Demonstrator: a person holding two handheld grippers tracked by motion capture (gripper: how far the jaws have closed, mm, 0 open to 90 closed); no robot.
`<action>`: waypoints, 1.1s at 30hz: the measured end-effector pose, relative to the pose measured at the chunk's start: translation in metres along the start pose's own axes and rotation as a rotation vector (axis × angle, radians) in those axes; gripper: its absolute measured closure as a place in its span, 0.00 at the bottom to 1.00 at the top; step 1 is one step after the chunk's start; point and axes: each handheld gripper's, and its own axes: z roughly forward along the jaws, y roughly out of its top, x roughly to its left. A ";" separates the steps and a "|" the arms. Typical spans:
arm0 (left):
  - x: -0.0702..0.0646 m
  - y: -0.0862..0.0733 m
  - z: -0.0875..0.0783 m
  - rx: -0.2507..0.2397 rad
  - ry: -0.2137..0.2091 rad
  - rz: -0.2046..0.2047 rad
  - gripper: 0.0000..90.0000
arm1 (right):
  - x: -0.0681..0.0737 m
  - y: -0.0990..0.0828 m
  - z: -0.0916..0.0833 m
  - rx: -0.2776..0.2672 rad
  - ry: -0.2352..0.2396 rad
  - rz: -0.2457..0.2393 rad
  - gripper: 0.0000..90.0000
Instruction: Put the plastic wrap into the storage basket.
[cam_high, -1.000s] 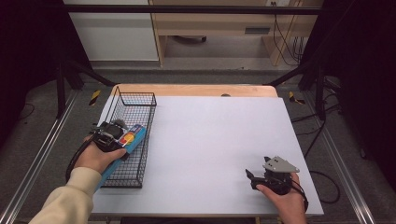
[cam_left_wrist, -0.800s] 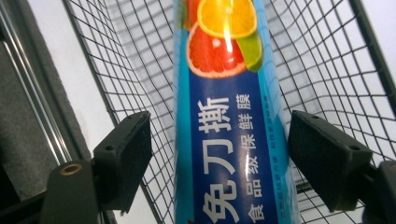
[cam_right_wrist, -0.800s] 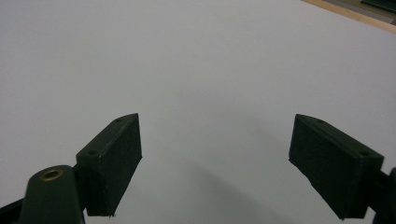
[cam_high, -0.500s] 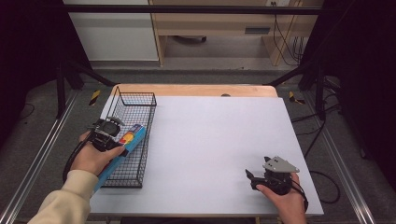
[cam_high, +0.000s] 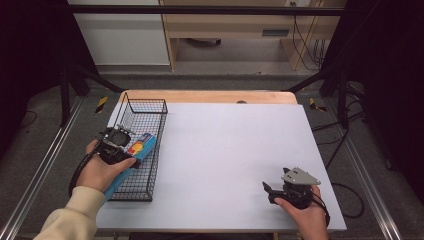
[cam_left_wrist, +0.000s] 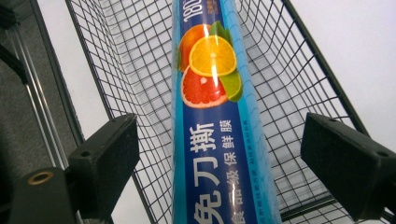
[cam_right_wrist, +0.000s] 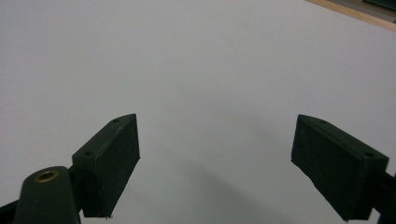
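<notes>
The left claw (cam_left_wrist: 219, 154) has just been opening; its jaws now stand clear of the cling-film box (cam_left_wrist: 217, 140), which rests in the wire basket (cam_high: 137, 150) at the surface's left: placement looks finished. The right claw (cam_right_wrist: 215, 163) gapes, empty.

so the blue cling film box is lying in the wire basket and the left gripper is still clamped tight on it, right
Not quite. The blue cling film box does lie in the wire basket, but the left gripper is not clamped on it: its jaws have just been opening, and the left gripper view shows both pads standing clear of the box with gaps either side.
</notes>
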 end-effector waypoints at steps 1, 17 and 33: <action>0.000 0.000 -0.001 -0.011 0.000 0.000 0.13 | 0.000 0.000 0.000 -0.001 0.000 0.000 0.17; 0.000 -0.007 -0.013 -0.166 -0.017 -0.028 0.07 | -0.002 0.001 0.000 0.006 0.015 0.018 0.10; -0.030 -0.009 -0.039 -0.321 -0.055 0.006 0.06 | -0.004 0.001 -0.001 0.002 0.016 0.015 0.08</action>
